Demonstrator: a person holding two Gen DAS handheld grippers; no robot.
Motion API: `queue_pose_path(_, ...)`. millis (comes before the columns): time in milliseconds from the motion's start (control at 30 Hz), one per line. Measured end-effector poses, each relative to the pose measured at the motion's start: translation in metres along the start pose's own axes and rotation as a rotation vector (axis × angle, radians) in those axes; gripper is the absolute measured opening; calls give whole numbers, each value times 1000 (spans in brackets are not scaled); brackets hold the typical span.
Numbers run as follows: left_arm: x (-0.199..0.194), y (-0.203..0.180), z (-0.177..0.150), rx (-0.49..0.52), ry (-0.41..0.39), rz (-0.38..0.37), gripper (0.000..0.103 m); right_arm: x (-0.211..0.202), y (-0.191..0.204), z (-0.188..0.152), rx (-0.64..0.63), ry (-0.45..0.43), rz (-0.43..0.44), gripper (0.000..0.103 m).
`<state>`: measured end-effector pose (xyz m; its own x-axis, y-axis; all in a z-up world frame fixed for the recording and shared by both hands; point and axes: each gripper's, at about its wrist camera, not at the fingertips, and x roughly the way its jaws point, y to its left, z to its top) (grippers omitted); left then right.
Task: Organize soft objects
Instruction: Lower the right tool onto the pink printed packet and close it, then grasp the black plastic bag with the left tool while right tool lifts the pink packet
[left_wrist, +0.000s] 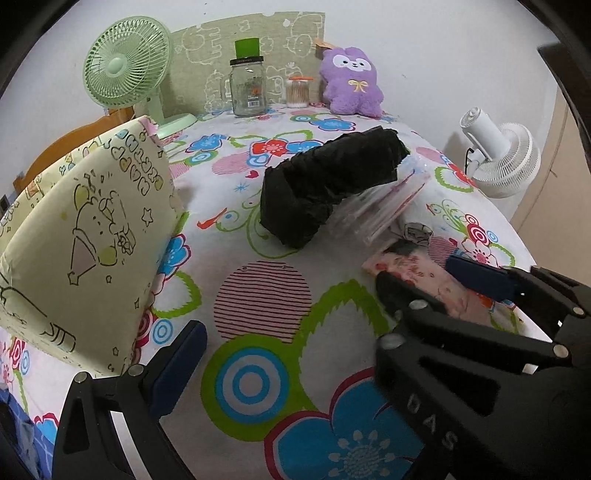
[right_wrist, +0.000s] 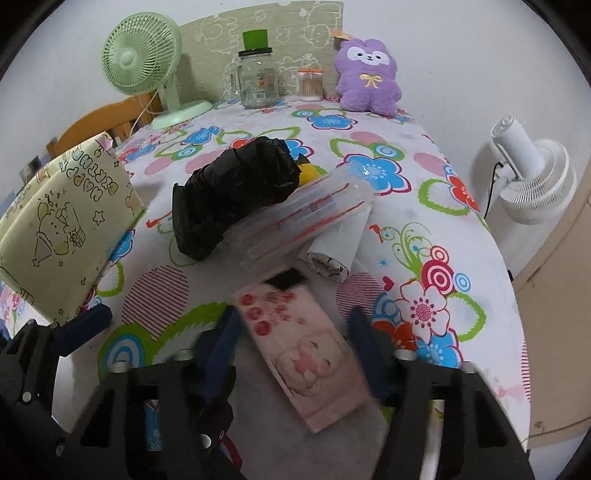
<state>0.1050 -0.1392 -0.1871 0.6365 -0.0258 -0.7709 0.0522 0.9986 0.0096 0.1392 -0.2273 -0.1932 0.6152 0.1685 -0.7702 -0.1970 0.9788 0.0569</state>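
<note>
Both tongs hang low over the flower-print surface (right_wrist: 424, 206), angled forward and down. The right tongs (right_wrist: 295, 332) stand wide apart, straddling the pink tissue pack (right_wrist: 303, 354), which lies flat on the cloth between the blue-padded fingers; whether either pad touches it cannot be told. The left tongs (left_wrist: 299, 354) are also spread apart and hold nothing, one blue pad near the yellow-green gift box (left_wrist: 85, 240), the other pad beside the right tongs. Beyond the pack lie a rolled white cloth (right_wrist: 332, 254), a stack of clear zip bags (right_wrist: 303, 218) and a crumpled black bag (right_wrist: 236, 184) resting partly on that stack. A purple plush toy (right_wrist: 369, 74) sits upright by the wall.
</note>
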Motion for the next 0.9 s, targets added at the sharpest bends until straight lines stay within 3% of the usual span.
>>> queue_pose_path(133,1,-4,1,13,11,-6,100,-3,-3,-1,3,-2,4,42)
queue_pose_path(433,-7,-13,13,36,-27,-1,100,-22,-16,-2,51,-35,14,42)
queue_pose_path(900,-12,-27,48,36,-91,-3,97,-41,-38,26,86,-118,-6,42)
